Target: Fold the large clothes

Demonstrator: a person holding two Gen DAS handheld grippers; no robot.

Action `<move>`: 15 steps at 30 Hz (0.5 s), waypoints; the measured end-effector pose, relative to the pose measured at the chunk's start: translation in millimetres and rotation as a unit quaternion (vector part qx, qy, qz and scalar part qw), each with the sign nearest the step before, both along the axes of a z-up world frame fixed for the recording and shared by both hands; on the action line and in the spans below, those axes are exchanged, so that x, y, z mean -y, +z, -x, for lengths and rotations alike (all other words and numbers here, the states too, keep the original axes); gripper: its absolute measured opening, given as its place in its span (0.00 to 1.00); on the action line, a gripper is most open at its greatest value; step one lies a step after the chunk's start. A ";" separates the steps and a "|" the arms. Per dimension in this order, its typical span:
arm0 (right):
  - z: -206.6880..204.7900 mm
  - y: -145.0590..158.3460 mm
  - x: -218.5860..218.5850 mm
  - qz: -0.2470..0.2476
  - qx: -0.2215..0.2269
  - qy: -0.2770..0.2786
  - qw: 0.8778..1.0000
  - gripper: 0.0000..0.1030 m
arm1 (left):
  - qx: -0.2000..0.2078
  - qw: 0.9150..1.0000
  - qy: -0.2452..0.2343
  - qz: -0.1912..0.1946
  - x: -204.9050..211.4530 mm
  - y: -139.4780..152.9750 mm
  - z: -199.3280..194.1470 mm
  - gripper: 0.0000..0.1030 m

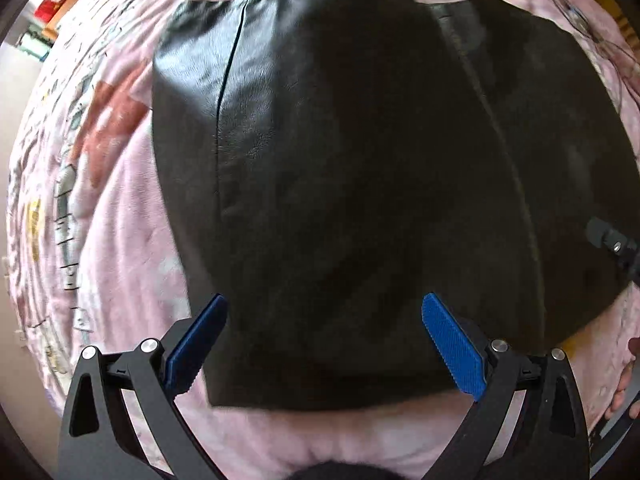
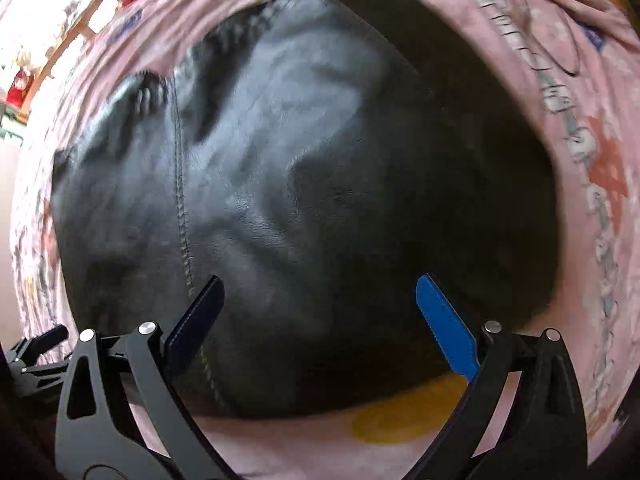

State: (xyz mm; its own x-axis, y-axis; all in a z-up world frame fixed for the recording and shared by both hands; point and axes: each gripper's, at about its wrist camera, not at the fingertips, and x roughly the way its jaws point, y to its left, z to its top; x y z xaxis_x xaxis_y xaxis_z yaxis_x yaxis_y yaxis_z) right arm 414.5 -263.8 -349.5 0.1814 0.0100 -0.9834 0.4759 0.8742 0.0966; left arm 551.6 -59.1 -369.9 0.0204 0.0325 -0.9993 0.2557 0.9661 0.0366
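A large black leather garment (image 1: 340,152) lies folded on a pink patterned bedspread (image 1: 116,220). It fills most of the left wrist view and of the right wrist view (image 2: 304,184), where a stitched seam runs down its left part. My left gripper (image 1: 324,312) is open and empty, its blue pads (image 1: 454,350) spread just above the garment's near edge. My right gripper (image 2: 318,294) is open and empty above the garment's near part. The tip of the right gripper shows at the right edge of the left wrist view (image 1: 612,242).
The bedspread (image 2: 580,152) surrounds the garment on all sides, with a yellow patch (image 2: 408,416) near my right gripper. A wooden frame and a bright window (image 2: 48,28) lie beyond the bed at the upper left. A hand (image 1: 626,380) shows at the right edge.
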 end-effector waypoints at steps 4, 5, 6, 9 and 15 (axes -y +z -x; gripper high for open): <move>-5.3 -22.5 2.7 0.001 0.008 -0.004 1.000 0.93 | -0.008 0.999 0.029 0.018 -13.6 -26.1 -18.0 0.93; -7.4 -29.3 3.0 0.003 0.007 0.001 1.000 0.93 | -0.008 0.999 0.031 0.021 -14.9 -30.1 -21.2 0.93; -9.3 -32.2 0.5 0.007 0.004 0.008 1.000 0.93 | -0.011 0.999 0.034 0.025 -16.5 -36.4 -25.2 0.93; -20.0 -42.8 -3.0 0.005 0.001 0.037 0.999 0.95 | -0.017 0.998 0.048 0.021 -21.3 -50.4 -32.8 0.94; -19.8 -36.6 22.0 -0.073 0.026 0.027 0.997 0.95 | -0.015 0.999 0.045 0.000 -14.6 -44.1 -35.6 0.93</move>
State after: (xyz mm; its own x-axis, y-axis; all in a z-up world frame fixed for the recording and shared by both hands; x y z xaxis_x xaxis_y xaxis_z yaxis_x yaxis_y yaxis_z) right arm 434.3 -285.8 -386.1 0.2273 0.1634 -0.9600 0.4191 0.8735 0.2479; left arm 587.2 -44.6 -414.0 -0.0124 0.0327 -0.9994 0.1678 0.9854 0.0301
